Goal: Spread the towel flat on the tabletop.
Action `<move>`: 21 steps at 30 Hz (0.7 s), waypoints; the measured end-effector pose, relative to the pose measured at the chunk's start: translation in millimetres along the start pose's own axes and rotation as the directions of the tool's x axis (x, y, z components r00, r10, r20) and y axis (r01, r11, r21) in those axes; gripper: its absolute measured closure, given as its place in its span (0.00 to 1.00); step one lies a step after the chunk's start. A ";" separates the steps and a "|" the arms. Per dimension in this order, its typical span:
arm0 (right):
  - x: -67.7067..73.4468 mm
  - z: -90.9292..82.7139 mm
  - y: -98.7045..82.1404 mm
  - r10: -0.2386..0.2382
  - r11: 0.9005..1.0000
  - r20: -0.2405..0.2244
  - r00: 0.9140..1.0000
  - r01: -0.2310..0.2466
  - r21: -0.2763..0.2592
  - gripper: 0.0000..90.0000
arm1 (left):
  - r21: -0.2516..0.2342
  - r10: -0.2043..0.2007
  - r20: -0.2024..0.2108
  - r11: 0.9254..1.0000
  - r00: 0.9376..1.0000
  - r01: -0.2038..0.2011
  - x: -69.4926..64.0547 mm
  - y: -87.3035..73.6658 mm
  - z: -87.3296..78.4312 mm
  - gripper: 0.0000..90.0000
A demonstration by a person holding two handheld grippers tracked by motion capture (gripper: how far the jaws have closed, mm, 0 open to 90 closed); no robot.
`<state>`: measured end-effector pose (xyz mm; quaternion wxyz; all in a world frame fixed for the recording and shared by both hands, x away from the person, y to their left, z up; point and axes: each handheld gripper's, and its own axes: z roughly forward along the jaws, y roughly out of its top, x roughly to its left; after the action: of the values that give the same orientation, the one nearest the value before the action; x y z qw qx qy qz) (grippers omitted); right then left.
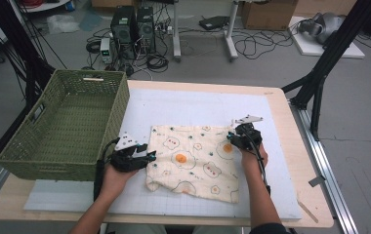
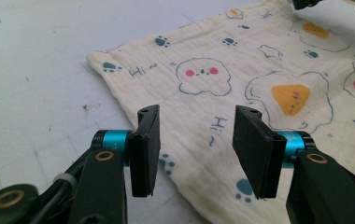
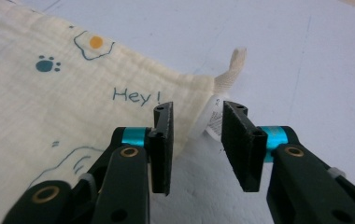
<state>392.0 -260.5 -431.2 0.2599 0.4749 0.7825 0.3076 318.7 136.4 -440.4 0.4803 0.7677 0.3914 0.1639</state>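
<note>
Both pairs of jaws stand spread, pinching nothing — the left gripper over the near-left edge of the printed muslin cloth, the right gripper at its tagged corner. The cloth lies flat on the counter beside a green wicker basket.

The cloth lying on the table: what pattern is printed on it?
Cream cloth with fried eggs, teal paw prints and small faces; clearest in the left gripper view.

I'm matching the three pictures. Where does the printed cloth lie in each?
High view: printed cloth at the table's centre, between both grippers.
Left gripper view: centre and right, behind the jaws.
Right gripper view: left half, corner by the jaws.
Shared landmark: its orange-yolk egg print.
</note>
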 end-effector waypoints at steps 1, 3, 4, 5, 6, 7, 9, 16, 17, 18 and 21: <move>-0.6 -2.7 -1.2 -0.004 1.000 0.000 1.000 0.004 -0.008 0.69 | 0.004 -0.003 -0.004 1.000 1.000 0.003 0.2 1.5 1.7 0.57; -1.1 -7.9 -3.3 -0.010 1.000 -0.013 1.000 0.010 -0.025 0.67 | 0.011 -0.008 -0.009 1.000 1.000 0.008 1.8 6.8 4.8 0.54; -1.0 -10.3 -3.8 -0.003 1.000 -0.022 1.000 0.002 -0.029 0.66 | 0.002 -0.012 -0.018 1.000 1.000 0.012 2.4 10.1 6.5 0.53; -0.8 -13.0 -4.6 -0.004 0.999 -0.029 1.000 0.003 -0.039 0.65 | -0.008 -0.015 -0.026 1.000 1.000 0.015 3.5 13.5 8.2 0.52; -0.3 -15.8 -5.0 -0.010 0.999 -0.032 0.999 0.008 -0.045 0.63 | -0.014 -0.017 -0.033 1.000 0.999 0.016 5.0 16.9 10.1 0.52; -0.2 -18.2 -5.5 -0.013 0.999 -0.037 0.999 0.011 -0.053 0.61 | -0.026 -0.021 -0.048 0.999 0.999 0.019 6.5 19.4 12.0 0.52; 0.8 -22.4 -6.7 -0.009 0.998 -0.050 0.999 0.006 -0.060 0.54 | -0.017 -0.032 -0.063 0.999 0.997 0.031 10.9 24.5 18.2 0.51; 3.5 -21.6 -13.8 -0.019 0.999 -0.103 0.994 0.015 -0.042 0.45 | 0.004 -0.083 -0.098 0.996 0.992 0.084 26.0 35.8 38.5 0.49; 4.5 -20.7 -14.5 -0.017 0.999 -0.110 0.994 0.012 -0.040 0.45 | -0.003 -0.086 -0.102 0.996 0.991 0.086 27.2 36.5 40.1 0.49; 4.6 -19.7 -15.2 -0.018 0.999 -0.123 0.992 0.013 -0.037 0.45 | -0.011 -0.095 -0.106 0.996 0.990 0.094 28.9 36.3 41.8 0.49; 6.6 -16.9 -16.2 -0.018 0.999 -0.140 0.990 0.014 -0.031 0.49 | 0.012 -0.132 -0.118 0.991 0.984 0.134 34.6 32.1 48.1 0.48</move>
<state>367.9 -264.3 -432.4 0.2136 0.4420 0.7979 0.3498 385.2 125.9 -440.3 0.4588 0.7335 0.4710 0.1725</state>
